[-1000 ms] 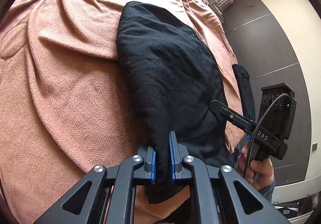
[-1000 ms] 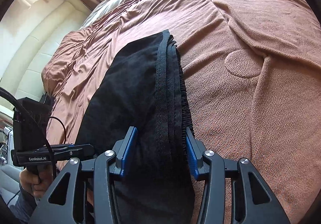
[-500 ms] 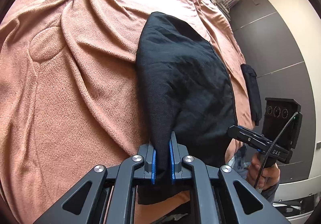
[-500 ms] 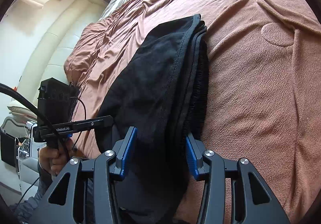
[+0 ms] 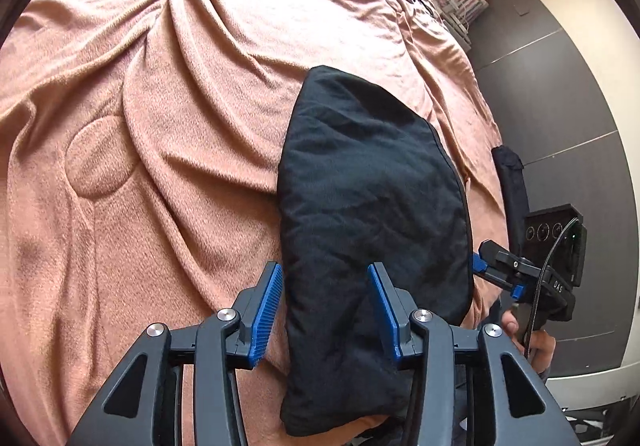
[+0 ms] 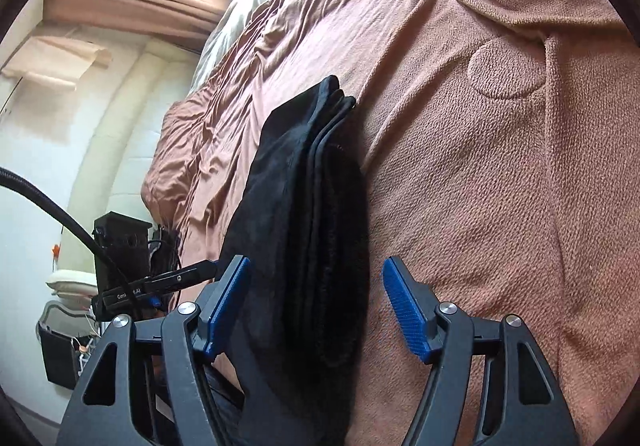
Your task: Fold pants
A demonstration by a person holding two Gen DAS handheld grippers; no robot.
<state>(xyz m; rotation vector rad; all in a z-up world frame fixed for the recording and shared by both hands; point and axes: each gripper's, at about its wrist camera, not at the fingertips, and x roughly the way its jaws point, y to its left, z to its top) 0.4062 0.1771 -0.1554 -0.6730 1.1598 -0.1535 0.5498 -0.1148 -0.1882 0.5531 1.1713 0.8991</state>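
The bed (image 5: 168,150), draped in a rumpled pink-brown blanket (image 6: 500,174), is carrying the black pants (image 5: 368,198), which are lying folded into a thick bundle near its edge. The left tongs (image 5: 326,310) are standing open, jaws having just been widening, with the bundle's near end lying loose between the blue pads, unpressed. The right tongs (image 6: 316,310) are likewise gaping, jaws just having spread, straddling the stacked folded edges (image 6: 320,174) without pinching them.
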